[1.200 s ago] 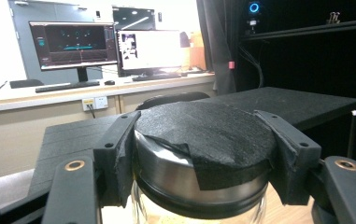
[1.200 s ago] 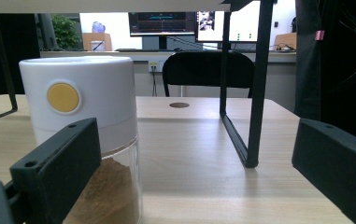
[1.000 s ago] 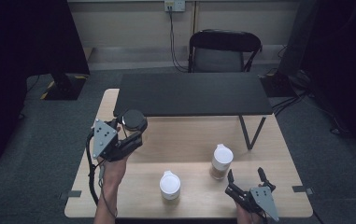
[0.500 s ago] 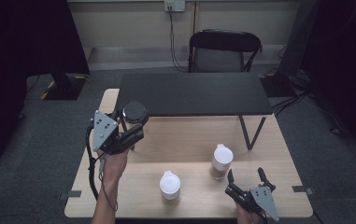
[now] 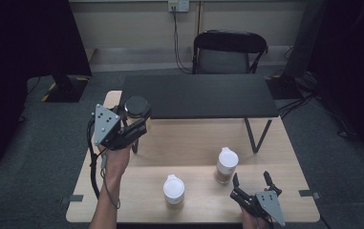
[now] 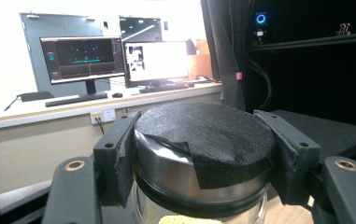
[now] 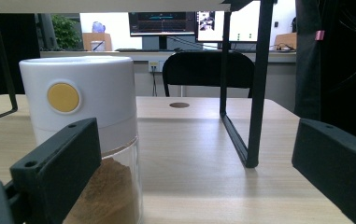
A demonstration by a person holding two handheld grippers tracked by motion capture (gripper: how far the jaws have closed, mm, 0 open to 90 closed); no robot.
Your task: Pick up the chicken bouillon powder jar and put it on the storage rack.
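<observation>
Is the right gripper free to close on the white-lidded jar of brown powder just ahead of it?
Probably yes: the right gripper is open, the jar stands just ahead, bare table between.

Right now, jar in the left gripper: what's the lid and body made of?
Jar clamped in the left gripper. Lid: looks like brushed metal, going by its silvery sheen, with a black rim band. On top, a black pad, matte and grainy, probably foam or felt, one corner lifting. Body: clear, glass or plastic; can't tell which.

Jar [image 6: 199, 186] bottom below frame edge
</observation>
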